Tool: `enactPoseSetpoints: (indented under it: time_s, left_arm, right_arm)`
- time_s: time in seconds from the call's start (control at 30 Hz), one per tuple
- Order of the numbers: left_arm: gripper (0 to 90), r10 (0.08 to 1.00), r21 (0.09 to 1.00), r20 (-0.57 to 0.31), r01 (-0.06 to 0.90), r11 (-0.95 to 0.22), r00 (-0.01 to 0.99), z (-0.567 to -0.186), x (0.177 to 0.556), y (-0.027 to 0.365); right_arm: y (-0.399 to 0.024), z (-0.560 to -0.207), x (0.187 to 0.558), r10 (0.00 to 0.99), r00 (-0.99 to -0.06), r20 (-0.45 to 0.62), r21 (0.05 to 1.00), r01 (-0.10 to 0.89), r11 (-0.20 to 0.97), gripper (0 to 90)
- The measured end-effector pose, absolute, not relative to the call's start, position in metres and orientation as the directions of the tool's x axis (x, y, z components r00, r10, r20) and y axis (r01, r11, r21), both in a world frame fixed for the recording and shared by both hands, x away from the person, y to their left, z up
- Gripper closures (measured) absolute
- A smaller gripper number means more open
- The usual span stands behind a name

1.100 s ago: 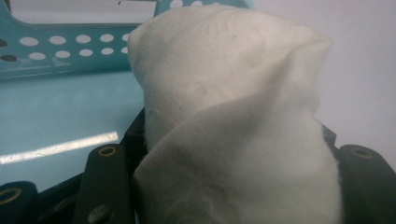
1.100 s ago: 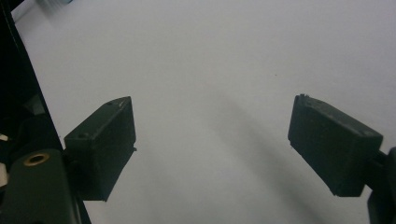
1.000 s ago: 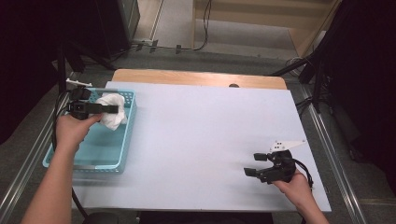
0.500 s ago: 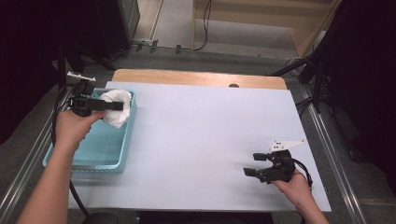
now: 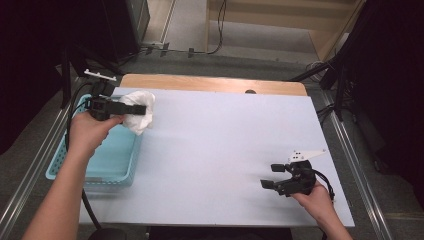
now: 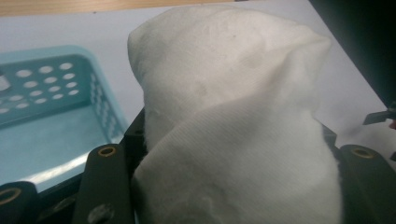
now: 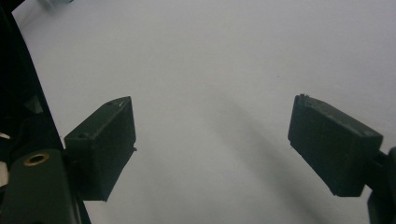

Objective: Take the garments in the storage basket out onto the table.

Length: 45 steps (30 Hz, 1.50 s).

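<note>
Your left gripper (image 5: 131,109) holds the white cloth (image 5: 138,114).
It hangs above the blue basket's (image 5: 107,165) right rim; your right gripper (image 5: 272,176) rests open on the table (image 5: 225,140).

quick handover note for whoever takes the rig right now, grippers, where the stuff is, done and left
Left gripper: shut on the white cloth, held above the far right corner of the blue basket.
Right gripper: open, nothing between its jaws, low over the near right part of the white table.
Done: cloth gripped and out of the basket.
Left: likely to bring the cloth over the table and set it down; the right gripper has not joined in yet.
</note>
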State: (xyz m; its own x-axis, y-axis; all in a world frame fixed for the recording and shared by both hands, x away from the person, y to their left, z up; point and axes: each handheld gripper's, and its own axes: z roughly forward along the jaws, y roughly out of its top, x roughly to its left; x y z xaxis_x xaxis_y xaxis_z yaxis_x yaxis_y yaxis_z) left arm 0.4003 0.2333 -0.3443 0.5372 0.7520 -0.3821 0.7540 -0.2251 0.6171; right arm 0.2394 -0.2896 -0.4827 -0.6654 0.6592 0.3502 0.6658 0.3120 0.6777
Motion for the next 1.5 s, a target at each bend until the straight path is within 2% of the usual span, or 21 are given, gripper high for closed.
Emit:
enactPoseSetpoints:
  time_s: [0.73, 1.5]
  left_arm:
    - [39.2, 0.645, 0.614, -0.426, 0.727, -0.308, 0.634, -0.347, 0.4, 0.169]
    - [39.0, 0.57, 0.595, -0.464, 0.715, -0.367, 0.678, -0.37, 0.397, 0.119]
  right_arm:
    - [-0.29, -0.484, 0.24, 0.661, -0.665, 0.346, 0.674, 0.667, 0.318, 13.6]
    - [-0.289, -0.485, 0.241, 0.66, -0.666, 0.347, 0.67, 0.669, 0.323, 13.6]
